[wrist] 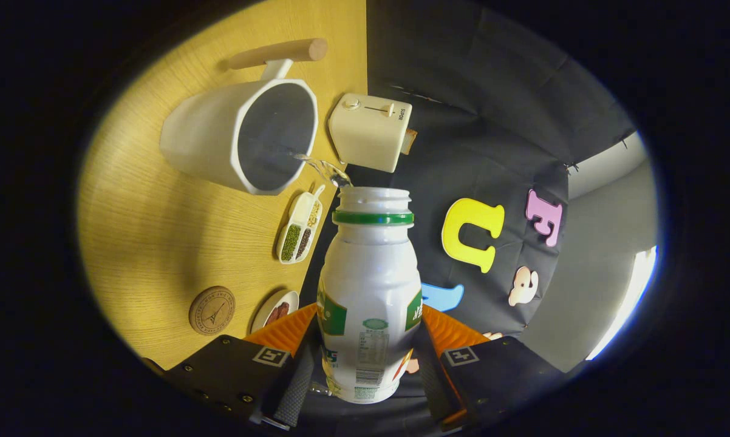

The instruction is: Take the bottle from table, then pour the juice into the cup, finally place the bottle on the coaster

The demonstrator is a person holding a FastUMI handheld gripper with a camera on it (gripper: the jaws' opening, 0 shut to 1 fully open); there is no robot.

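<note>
**A:** ok so the gripper (365,370) is clamped on the bottle (370,291), both fingers pressed against its lower body, one on each side. The bottle is held tipped over, cap off, green ring at the neck, mouth aimed at the cup (243,136).

**B:** and a thin clear stream (322,169) is seen leaving the mouth and landing just inside the cup rim. So the pour is judged to be underway, probably not finished.

**A:** yeah, the stream is caught right at the near lip though. If the tilt is eased off, the liquid could be dribbled onto the table (158,243) or the little dish of beans (301,227) just under the mouth.

**B:** the toaster (370,130) is also sat right beside the cup, so a sideways wobble could get it splashed.

**A:** and the grip is low on a smooth bottle, so slipping can't be ruled out.

**B:** the coaster (212,310) is left bare, well apart from the cup, next to a small plate (277,309). That one could be clipped when the bottle is set down.
</note>
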